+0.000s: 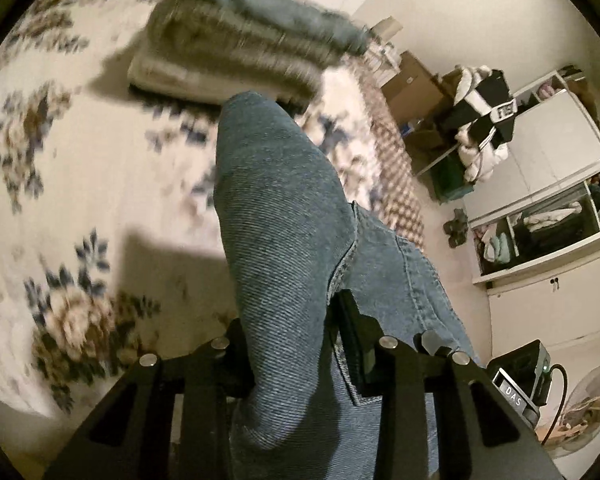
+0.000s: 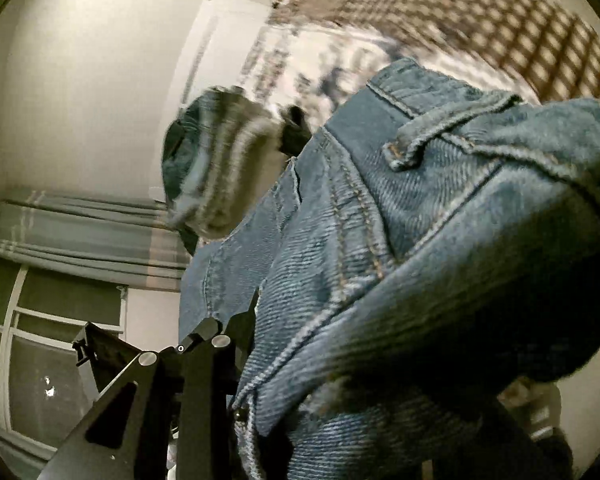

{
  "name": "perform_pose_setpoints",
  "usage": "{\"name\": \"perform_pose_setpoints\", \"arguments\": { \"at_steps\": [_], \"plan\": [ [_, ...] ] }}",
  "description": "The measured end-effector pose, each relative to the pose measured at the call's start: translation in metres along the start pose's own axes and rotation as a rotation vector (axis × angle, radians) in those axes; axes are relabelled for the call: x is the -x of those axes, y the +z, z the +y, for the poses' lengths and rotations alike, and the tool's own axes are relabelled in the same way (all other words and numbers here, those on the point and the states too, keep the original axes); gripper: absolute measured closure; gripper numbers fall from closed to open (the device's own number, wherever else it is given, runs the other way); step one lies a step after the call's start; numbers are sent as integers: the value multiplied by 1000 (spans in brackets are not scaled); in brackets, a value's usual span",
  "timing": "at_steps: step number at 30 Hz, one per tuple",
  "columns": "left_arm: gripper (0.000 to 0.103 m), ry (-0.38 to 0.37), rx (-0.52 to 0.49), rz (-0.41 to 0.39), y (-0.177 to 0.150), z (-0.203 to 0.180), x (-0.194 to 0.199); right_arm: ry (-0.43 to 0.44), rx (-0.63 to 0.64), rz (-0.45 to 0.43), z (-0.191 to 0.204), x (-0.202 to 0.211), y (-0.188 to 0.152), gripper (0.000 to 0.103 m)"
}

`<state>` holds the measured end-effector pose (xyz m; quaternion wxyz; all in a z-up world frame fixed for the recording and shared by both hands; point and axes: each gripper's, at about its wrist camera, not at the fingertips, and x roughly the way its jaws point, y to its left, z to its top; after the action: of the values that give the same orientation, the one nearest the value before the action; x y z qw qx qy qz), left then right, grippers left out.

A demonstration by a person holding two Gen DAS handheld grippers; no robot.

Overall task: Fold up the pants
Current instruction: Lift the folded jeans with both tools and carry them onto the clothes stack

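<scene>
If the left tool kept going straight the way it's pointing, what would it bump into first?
The left tool is already shut on the blue jeans, so denim comes first. Beyond that fold, probably the flowery bedspread, just short of the folded pile; depth is hard to judge.

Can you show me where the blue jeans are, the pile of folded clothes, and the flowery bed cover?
jeans (image 1: 284,216): left wrist view, on the hanging denim leg.
pile of folded clothes (image 1: 236,40): left wrist view, on its blurred side.
flowery bed cover (image 1: 60,160): left wrist view, on a bare printed patch.
</scene>
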<state>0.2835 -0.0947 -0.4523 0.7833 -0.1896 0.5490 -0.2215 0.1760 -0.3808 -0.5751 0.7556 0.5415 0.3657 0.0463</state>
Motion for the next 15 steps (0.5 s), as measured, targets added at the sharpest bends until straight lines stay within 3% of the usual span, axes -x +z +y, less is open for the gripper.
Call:
{"name": "perform_pose_setpoints", "arguments": {
  "at_steps": [8,15],
  "plan": [
    [72,-59,4,-85,98,-19,37,32,122,-57,123,-18,69,71],
    [72,-82,-20,-140,228,-6,50,60,183,-105,222,-90,131,71]
  ]
}}
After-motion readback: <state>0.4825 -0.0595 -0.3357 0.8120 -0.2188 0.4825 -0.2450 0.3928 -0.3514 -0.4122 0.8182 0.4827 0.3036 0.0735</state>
